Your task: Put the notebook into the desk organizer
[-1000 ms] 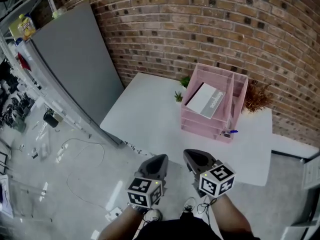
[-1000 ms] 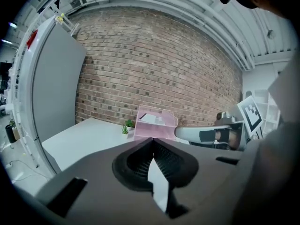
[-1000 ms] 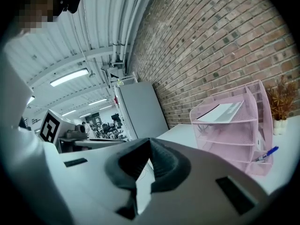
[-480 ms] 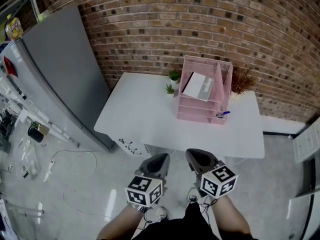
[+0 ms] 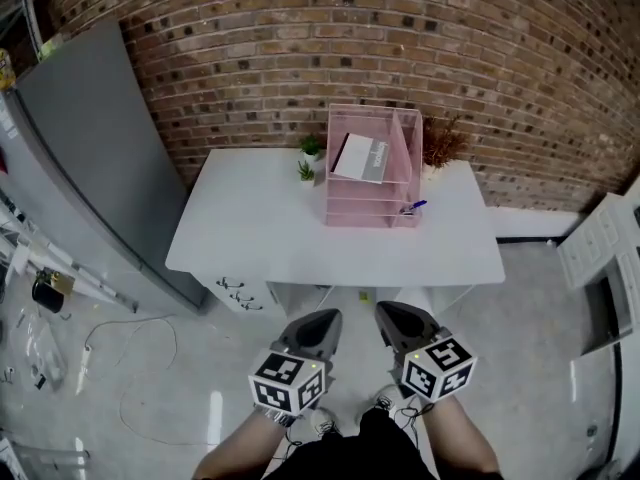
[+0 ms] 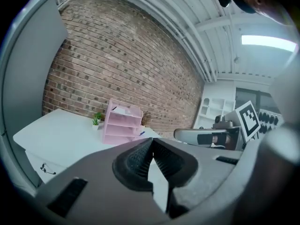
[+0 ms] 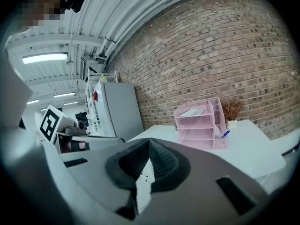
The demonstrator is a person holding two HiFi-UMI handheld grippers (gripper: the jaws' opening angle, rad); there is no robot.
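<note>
The notebook (image 5: 362, 157) lies in the top tray of the pink desk organizer (image 5: 368, 206), on the wider left side of its upright divider. The organizer stands at the far edge of the white worktop (image 5: 250, 243), close to the brick wall (image 5: 300, 38). A small green plant (image 5: 307, 158) sits just to the left of the organizer and a dried brown plant (image 5: 440, 140) just to its right. A blue pen (image 5: 412, 208) pokes out of the organizer's lower right part.

The person stands back from the worktop, over the pale floor (image 5: 130, 368), with both tools held side by side close to the body and well short of the near edge. The left gripper (image 5: 320, 320) has its jaws pressed together with nothing between them. The right gripper (image 5: 392, 314) is closed and empty in the same way. Both point towards the worktop. A tall grey cabinet (image 5: 90, 148) stands at the left, and a white drawer unit (image 5: 600, 248) at the right.
</note>
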